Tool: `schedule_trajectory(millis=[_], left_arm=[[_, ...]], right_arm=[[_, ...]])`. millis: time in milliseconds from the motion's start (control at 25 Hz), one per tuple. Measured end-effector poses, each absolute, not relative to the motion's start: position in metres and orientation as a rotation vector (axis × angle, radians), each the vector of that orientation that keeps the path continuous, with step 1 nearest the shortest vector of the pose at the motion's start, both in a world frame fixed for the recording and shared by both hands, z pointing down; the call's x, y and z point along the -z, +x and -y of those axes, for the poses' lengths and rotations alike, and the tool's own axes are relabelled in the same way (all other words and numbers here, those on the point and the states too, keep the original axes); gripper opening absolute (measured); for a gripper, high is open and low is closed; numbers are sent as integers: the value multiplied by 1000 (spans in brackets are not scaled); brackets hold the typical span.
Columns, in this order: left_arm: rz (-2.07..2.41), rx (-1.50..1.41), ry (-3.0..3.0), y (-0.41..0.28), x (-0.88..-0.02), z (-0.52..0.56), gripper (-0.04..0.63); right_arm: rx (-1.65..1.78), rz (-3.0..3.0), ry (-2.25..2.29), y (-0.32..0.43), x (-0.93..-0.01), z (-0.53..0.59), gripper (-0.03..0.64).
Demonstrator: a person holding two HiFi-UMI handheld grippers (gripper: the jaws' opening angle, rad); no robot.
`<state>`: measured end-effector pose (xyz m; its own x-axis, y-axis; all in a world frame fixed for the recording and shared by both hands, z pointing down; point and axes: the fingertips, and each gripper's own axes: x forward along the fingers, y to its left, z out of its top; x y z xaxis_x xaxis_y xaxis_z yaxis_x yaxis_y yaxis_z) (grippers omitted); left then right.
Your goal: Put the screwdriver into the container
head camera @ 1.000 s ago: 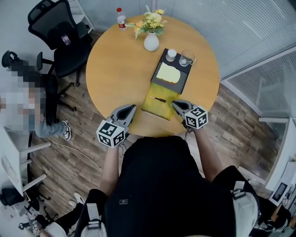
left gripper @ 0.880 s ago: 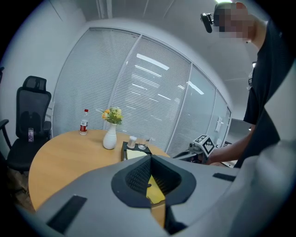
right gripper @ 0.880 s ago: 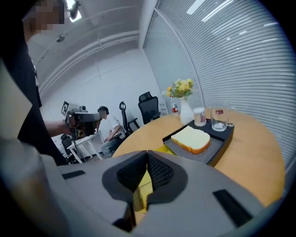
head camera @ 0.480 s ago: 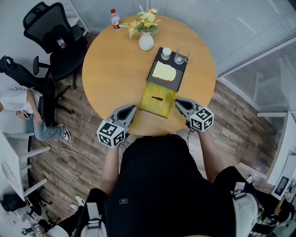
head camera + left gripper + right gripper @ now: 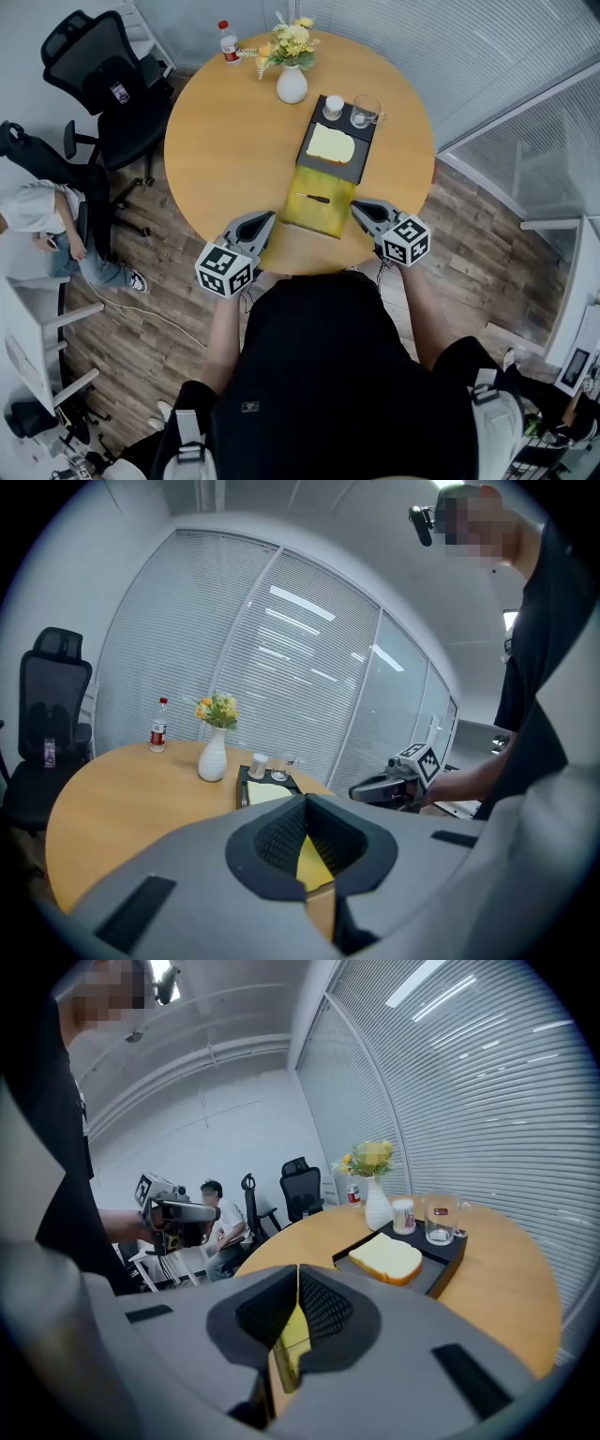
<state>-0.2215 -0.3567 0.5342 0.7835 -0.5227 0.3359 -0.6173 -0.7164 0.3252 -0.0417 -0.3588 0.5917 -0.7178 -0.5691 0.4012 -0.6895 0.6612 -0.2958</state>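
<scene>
A small dark screwdriver (image 5: pixel 317 198) lies on the yellow-green rectangular container (image 5: pixel 323 214) near the front edge of the round wooden table (image 5: pixel 234 141). My left gripper (image 5: pixel 270 217) hovers at the container's left corner, jaws shut and empty. My right gripper (image 5: pixel 355 207) hangs at the container's right corner, also shut with nothing held. In the left gripper view the gripper (image 5: pixel 306 799) has closed jaws, with a strip of yellow behind them. The right gripper view shows that gripper (image 5: pixel 298 1269) closed the same way.
Behind the container sits a black tray (image 5: pixel 319 167) with a yellow slab (image 5: pixel 332 144), a small cup (image 5: pixel 332 107) and a glass (image 5: pixel 364 112). A white vase of flowers (image 5: pixel 292 84) and a bottle (image 5: pixel 225 42) stand farther back. An office chair (image 5: pixel 98 80) and a seated person (image 5: pixel 47 211) are at the left.
My right gripper has risen a little beside the container, still shut. The left gripper has held its place. The head view has shifted slightly.
</scene>
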Motion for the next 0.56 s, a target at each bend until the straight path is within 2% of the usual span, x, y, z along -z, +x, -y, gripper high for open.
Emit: schedule_trajectory(millis=[560], left_arm=[[855,-306,2554,-233,-535,357,5]], right_arm=[[-606,2590,1010,-53,-595,358,8]])
